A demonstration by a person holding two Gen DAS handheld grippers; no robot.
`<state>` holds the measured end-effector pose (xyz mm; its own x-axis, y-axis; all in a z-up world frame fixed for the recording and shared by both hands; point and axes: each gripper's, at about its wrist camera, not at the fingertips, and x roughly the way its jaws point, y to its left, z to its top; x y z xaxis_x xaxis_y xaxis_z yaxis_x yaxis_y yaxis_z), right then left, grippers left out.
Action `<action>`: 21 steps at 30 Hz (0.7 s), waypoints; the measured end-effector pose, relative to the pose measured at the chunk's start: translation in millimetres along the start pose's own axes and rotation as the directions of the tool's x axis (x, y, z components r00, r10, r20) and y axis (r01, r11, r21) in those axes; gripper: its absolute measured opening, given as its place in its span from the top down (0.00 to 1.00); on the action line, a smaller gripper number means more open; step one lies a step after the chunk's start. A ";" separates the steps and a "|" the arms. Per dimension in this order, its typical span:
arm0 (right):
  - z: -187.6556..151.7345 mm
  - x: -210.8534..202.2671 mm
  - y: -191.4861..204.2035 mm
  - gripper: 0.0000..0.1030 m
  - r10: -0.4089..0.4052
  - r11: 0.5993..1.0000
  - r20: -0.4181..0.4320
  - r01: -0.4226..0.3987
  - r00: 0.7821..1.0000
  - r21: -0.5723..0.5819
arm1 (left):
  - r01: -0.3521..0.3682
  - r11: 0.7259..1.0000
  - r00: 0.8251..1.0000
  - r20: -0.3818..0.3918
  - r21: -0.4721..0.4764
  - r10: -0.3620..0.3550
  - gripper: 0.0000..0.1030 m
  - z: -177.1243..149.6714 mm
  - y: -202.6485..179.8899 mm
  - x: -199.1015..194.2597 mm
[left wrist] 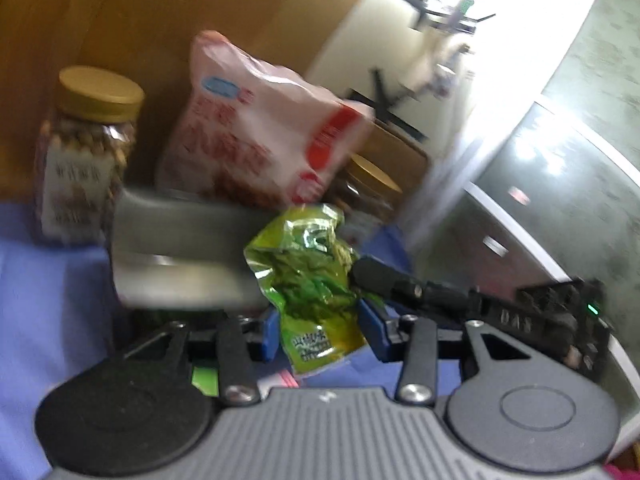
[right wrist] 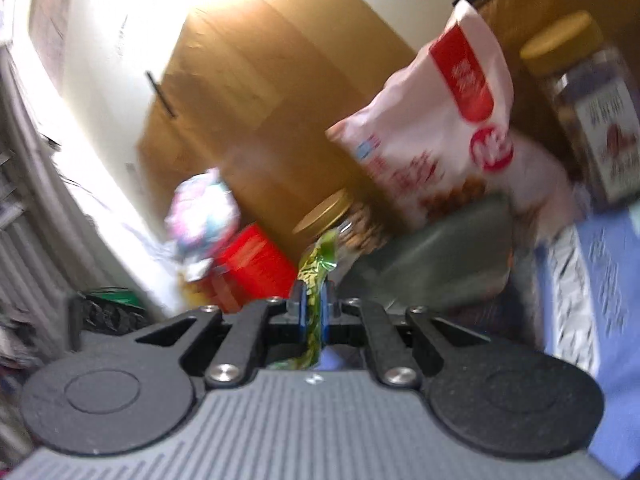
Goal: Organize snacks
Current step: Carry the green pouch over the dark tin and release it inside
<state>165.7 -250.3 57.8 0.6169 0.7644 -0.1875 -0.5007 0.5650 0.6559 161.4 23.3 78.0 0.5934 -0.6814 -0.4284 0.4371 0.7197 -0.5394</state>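
A crumpled green snack packet (left wrist: 308,280) sits between the blue pads of my left gripper (left wrist: 322,330), which is shut on it. My right gripper (left wrist: 358,270) reaches in from the right, and its black tip meets the packet's right edge. In the right wrist view the green packet (right wrist: 316,272) stands edge-on, with my right gripper (right wrist: 314,312) shut on it. Behind it is a grey bin (left wrist: 180,248) (right wrist: 440,256). A pink-and-red snack bag (left wrist: 260,132) (right wrist: 440,128) leans over the bin.
A gold-lidded nut jar (left wrist: 86,152) (right wrist: 588,112) stands on the blue cloth (left wrist: 48,300). A second gold-lidded jar (left wrist: 368,192) (right wrist: 340,220) lies behind the bin. A red box (right wrist: 252,268) and a colourful bag (right wrist: 204,208) sit near a wooden panel (right wrist: 260,80).
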 end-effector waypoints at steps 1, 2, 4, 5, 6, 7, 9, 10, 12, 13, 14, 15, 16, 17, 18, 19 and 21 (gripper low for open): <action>0.9 9.0 0.9 0.80 -0.062 0.997 0.020 0.063 0.998 -0.051 | -0.034 0.999 0.999 0.009 -0.002 0.034 0.60 5.6 3.9 7.9; -0.8 14.1 0.8 0.69 -0.122 0.987 0.036 0.125 0.992 -0.104 | -0.070 0.998 0.997 0.019 0.003 0.070 0.58 9.9 6.4 13.5; -8.0 26.4 6.4 0.61 -0.255 0.935 0.069 0.264 0.965 -0.238 | -0.145 0.989 0.989 0.033 0.029 0.144 0.56 16.0 10.0 23.8; -12.3 27.6 9.2 0.61 -0.287 0.914 0.080 0.298 0.955 -0.277 | -0.171 0.985 0.985 0.030 0.035 0.170 0.56 16.0 11.1 25.7; -16.8 24.8 9.6 0.61 -0.289 0.907 0.081 0.300 0.954 -0.295 | -0.172 0.985 0.985 0.027 0.034 0.171 0.56 15.0 12.5 24.5; -20.2 19.2 9.2 0.61 -0.271 0.914 0.075 0.281 0.960 -0.294 | -0.149 0.988 0.989 0.030 0.034 0.148 0.56 11.4 13.4 19.4; -27.3 5.3 8.9 0.61 -0.236 0.928 0.061 0.244 0.970 -0.282 | -0.128 0.991 0.991 0.047 0.051 0.125 0.53 3.4 11.3 4.8; -31.3 -1.4 8.7 0.61 -0.223 0.933 0.051 0.228 0.973 -0.278 | -0.124 0.991 0.991 0.059 0.056 0.120 0.51 0.1 10.7 -3.1; -39.6 -9.5 11.8 0.61 -0.191 0.945 0.013 0.187 0.982 -0.268 | -0.115 0.992 0.992 0.060 0.050 0.112 0.48 -10.8 12.6 -18.6; -44.9 -10.4 12.8 0.60 -0.181 0.948 -0.016 0.170 0.983 -0.269 | -0.120 0.992 0.992 0.044 0.042 0.119 0.48 -15.1 13.6 -22.4; -49.3 -8.2 16.1 0.60 -0.182 0.946 -0.045 0.162 0.982 -0.280 | -0.135 0.990 0.991 0.022 0.034 0.134 0.47 -20.6 15.3 -24.7; -55.4 -4.3 20.3 0.60 -0.193 0.939 -0.075 0.162 0.978 -0.303 | -0.150 0.988 0.989 0.004 0.024 0.150 0.43 -25.8 17.6 -26.0; -60.7 -0.1 21.5 0.56 -0.213 0.929 -0.097 0.171 0.972 -0.329 | -0.166 0.986 0.986 -0.015 0.007 0.166 0.40 -31.2 21.8 -27.0; -65.8 3.3 24.4 0.54 -0.238 0.916 -0.116 0.184 0.964 -0.357 | -0.175 0.984 0.984 -0.031 -0.015 0.174 0.39 -36.4 26.9 -28.5; -71.5 7.7 28.9 0.53 -0.256 0.904 -0.131 0.189 0.958 -0.384 | -0.171 0.985 0.985 -0.043 -0.033 0.170 0.39 -40.6 31.6 -30.2; -76.3 9.7 32.2 0.47 -0.260 0.896 -0.147 0.181 0.955 -0.405 | -0.159 0.986 0.986 -0.053 -0.052 0.156 0.38 -44.2 36.5 -31.1; -86.5 13.8 39.0 0.35 -0.270 0.875 -0.177 0.165 0.946 -0.454 | -0.142 0.986 0.988 -0.071 -0.090 0.136 0.33 -47.4 43.8 -29.1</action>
<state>102.2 -190.9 17.5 0.6119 0.6256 -0.4840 -0.6123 0.7620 0.2109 131.3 68.4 32.5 0.5978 -0.5852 -0.5479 0.2859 0.7942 -0.5362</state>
